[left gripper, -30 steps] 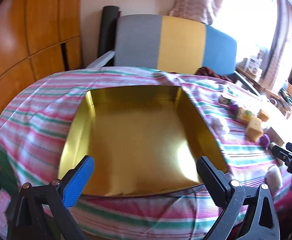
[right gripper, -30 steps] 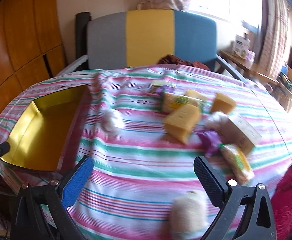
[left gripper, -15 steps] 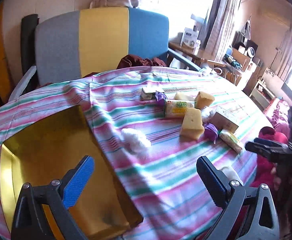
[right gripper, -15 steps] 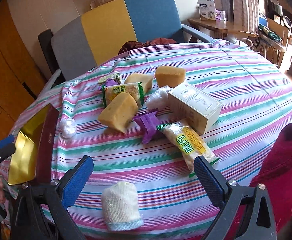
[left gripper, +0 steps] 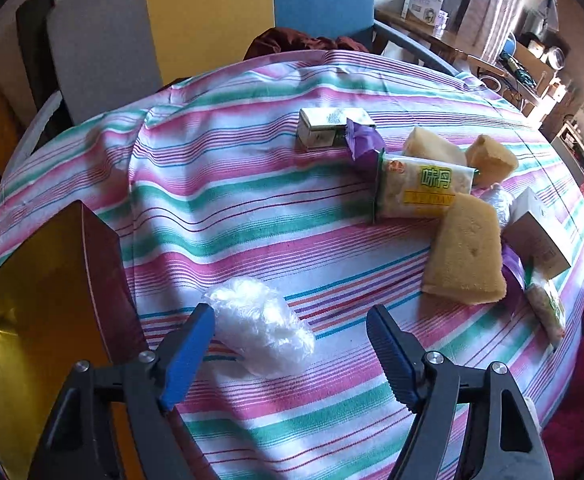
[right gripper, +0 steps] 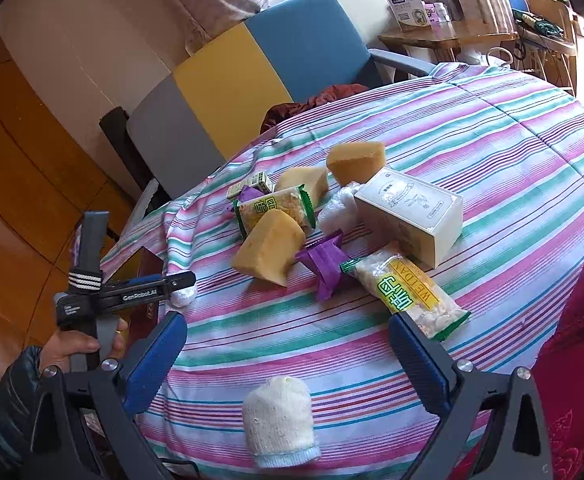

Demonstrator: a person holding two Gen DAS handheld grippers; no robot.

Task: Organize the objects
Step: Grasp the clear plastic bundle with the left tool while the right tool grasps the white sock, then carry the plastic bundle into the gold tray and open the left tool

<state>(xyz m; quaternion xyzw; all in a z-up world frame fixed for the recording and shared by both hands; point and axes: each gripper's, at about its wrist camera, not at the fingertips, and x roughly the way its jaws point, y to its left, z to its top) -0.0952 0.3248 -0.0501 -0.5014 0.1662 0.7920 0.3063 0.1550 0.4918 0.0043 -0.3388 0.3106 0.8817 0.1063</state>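
Observation:
A crumpled white plastic bag point(left gripper: 260, 324) lies on the striped tablecloth point(left gripper: 252, 208), between the fingers of my left gripper point(left gripper: 288, 344). Its jaws are closing; the bag sits close to the left pad, and a gap remains at the right pad. From the right wrist view, this left gripper point(right gripper: 186, 282) hangs over the bag point(right gripper: 184, 299). My right gripper point(right gripper: 286, 356) is open over the cloth, with a white knitted sock point(right gripper: 278, 420) lying just short of its fingers. A gold tin box point(left gripper: 32, 320) stands open at the table's left.
A pile lies mid-table: yellow sponges point(right gripper: 270, 246), two snack packets point(right gripper: 406, 292), a white carton point(right gripper: 408, 210), a purple wrapper point(right gripper: 324, 260) and a small green box point(left gripper: 324, 128). A grey, yellow and blue chair point(left gripper: 196, 12) stands behind. Red fabric point(right gripper: 572, 360) lies at the right.
The left gripper swung right from over the gold tin to the white bag, and its jaws have narrowed around it. The right gripper rolled and moved over the pile, then held still.

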